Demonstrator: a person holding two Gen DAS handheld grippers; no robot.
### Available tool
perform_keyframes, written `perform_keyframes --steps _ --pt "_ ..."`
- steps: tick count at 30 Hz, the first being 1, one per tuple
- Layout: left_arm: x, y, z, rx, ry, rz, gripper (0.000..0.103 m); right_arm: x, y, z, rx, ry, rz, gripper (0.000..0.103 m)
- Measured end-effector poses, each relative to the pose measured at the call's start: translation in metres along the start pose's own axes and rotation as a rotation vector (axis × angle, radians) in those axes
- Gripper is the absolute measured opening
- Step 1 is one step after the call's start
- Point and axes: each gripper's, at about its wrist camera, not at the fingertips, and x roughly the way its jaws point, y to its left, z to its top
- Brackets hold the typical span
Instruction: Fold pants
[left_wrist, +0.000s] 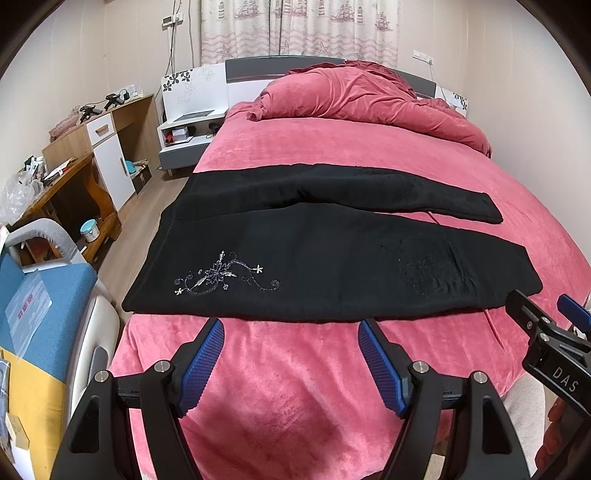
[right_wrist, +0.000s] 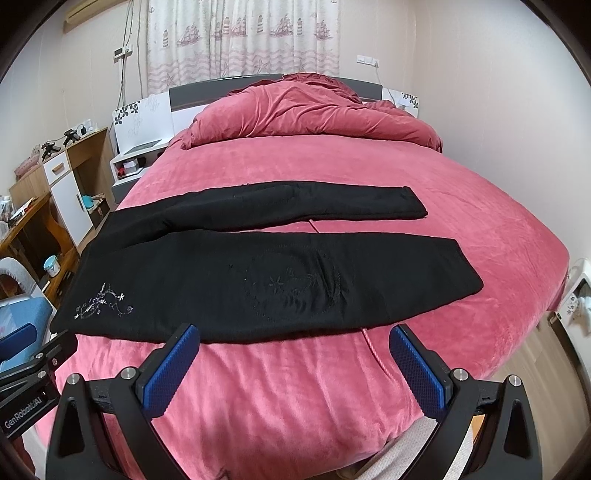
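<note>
The left tool (left_wrist: 291, 330) sits at the bottom centre of the left wrist view, its two blue-padded fingers apart with nothing between them, just short of the near edge of the black pants (left_wrist: 325, 254). The right tool (right_wrist: 294, 338) is at the bottom centre of the right wrist view, fingers also apart and empty, close to the same edge. Each tool shows in the other's view at the lower side edge.

The pants lie flat across the middle of the frame on the pink bed cover (left_wrist: 295, 387), waist at the left, the two legs spread apart toward the right. A silver floral embroidery (left_wrist: 221, 277) marks the near leg by the waist. A crumpled pink duvet (left_wrist: 369, 99) lies at the upper centre, by the headboard.
</note>
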Motion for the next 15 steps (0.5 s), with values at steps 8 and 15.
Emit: perform_keyframes --steps 8,15 --pt "0.008 0.001 -0.001 -0.002 0.021 -0.007 0.077 0.007 -0.001 -0.003 0.002 0.019 -0.005 0.103" --pt "0.02 0.003 -0.004 0.002 0.038 -0.062 0.077 0.018 -0.004 -0.008 0.006 0.051 -0.012 0.103"
